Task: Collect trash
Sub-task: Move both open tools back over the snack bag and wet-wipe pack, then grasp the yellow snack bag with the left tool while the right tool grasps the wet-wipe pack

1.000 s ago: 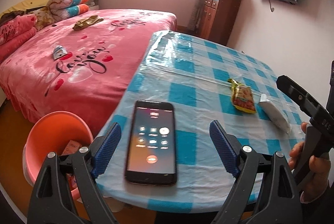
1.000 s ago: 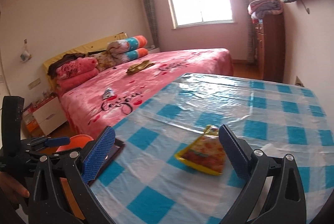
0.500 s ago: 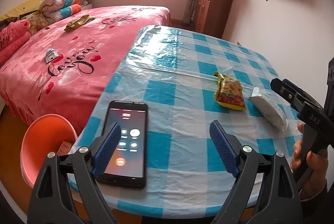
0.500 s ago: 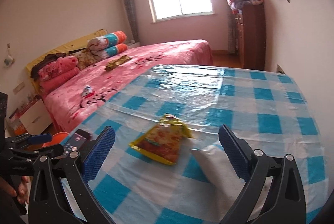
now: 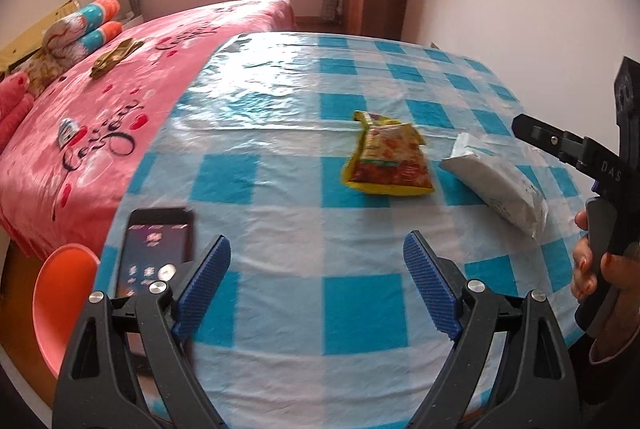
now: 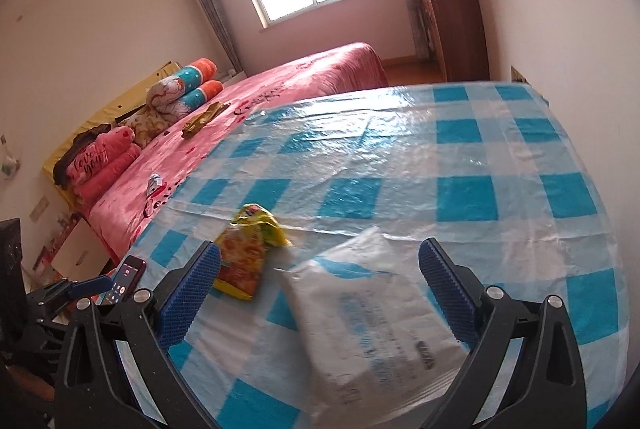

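Checked tablecloth [image 5: 280, 309] bare between snack wrapper [image 5: 388, 165] and near edge.

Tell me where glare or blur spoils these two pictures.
Left wrist view: window glare whitens the far tablecloth; the phone is smeared. Right wrist view: the same sheen on the tablecloth; the white packet up close is soft, its print unreadable.

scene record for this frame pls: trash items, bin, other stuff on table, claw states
surface: table with blue-checked cloth
trash_1: yellow snack wrapper, lying flat
trash_2: white packet, beside the wrapper, between right claw fingers, no contact seen
bin: orange bin, on floor off table's left edge
non_trash: phone, screen lit
left claw: open, empty
right claw: open
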A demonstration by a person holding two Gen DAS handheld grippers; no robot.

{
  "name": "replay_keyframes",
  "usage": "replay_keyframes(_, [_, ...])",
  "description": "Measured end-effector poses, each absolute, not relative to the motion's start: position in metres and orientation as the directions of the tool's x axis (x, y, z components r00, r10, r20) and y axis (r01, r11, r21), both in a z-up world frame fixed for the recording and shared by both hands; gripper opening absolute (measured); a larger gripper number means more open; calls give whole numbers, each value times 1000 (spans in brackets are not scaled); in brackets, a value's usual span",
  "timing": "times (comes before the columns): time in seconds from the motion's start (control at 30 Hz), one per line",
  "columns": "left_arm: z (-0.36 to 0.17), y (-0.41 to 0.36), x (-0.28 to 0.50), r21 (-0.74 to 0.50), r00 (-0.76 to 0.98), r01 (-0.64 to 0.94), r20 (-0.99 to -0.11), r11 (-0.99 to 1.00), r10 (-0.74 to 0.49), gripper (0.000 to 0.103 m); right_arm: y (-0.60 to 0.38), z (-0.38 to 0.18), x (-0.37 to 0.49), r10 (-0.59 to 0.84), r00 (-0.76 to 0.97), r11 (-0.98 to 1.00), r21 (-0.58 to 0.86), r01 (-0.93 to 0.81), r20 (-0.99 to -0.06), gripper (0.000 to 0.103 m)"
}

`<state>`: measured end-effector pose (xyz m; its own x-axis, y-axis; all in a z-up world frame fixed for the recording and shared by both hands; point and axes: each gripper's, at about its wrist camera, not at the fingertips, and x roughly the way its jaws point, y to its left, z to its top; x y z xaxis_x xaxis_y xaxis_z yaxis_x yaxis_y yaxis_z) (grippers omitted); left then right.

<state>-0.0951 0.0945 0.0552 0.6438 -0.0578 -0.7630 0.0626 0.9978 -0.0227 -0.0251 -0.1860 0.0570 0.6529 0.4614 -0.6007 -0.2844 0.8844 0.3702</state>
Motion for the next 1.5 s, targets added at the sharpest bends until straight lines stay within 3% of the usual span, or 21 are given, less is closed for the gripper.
replay_keyframes(0.3, [50,51,-54,14,628,143,-774,990,-79,89,-199,42,-15,489,593,870,407,-279,-639,98])
replay_keyframes(0.83, [24,30,15,2,559,120,-827,993,-66,87,-199,29,-9,504,529,863,414,-288,-682,98])
replay_keyframes(1.17, [18,30,24,-40,543,101,-835,994,-88,67,-187,27,-9,480,521,876,353,-328,-706,98])
replay_keyframes(1.27, [19,30,24,-54,550,101,-829,993,-101,54,-187,26,-8,474,522,879,346,-329,-709,98])
replay_keyframes(1.5, [20,31,19,-65,573,88,-813,994,-104,49,-184,22,-6,461,511,885,330,-330,-725,98])
